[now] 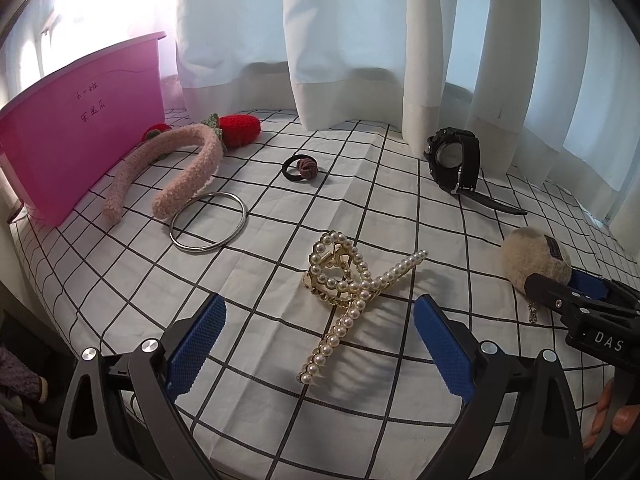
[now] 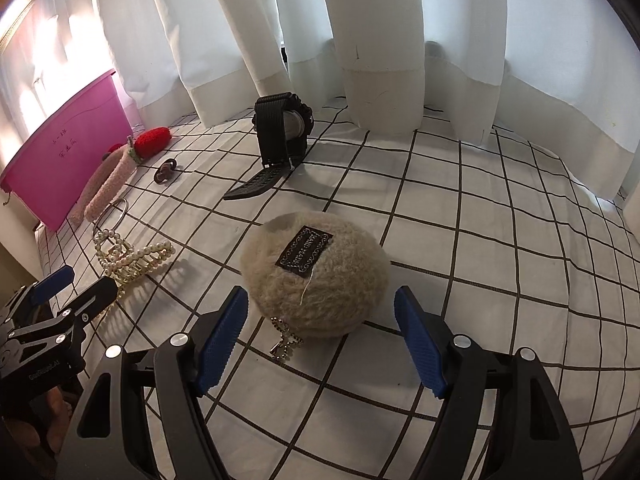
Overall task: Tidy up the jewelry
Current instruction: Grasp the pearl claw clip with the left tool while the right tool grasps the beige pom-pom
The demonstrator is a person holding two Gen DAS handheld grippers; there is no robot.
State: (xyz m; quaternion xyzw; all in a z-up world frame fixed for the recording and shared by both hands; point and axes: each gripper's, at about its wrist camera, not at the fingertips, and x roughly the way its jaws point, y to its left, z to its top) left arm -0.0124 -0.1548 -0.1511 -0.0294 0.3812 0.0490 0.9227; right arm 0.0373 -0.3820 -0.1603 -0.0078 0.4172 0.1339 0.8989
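My left gripper (image 1: 320, 320) is open, its blue pads on either side of the near end of a pearl hair claw (image 1: 348, 288) lying on the checked cloth. My right gripper (image 2: 320, 316) is open around a beige fluffy pouch (image 2: 316, 276) with a black label and a small chain; it does not grip it. The pouch (image 1: 534, 262) and the right gripper (image 1: 568, 292) show at the right of the left wrist view. The claw (image 2: 132, 258) and the left gripper (image 2: 68, 288) show at the left of the right wrist view.
A pink bin (image 1: 76, 120) stands at the back left. Near it lie a pink fuzzy headband (image 1: 180, 168), a red knitted strawberry (image 1: 238, 130), a silver bangle (image 1: 208, 222) and a dark hair tie (image 1: 300, 168). A black watch (image 1: 454, 158) stands by the white curtain (image 1: 360, 40).
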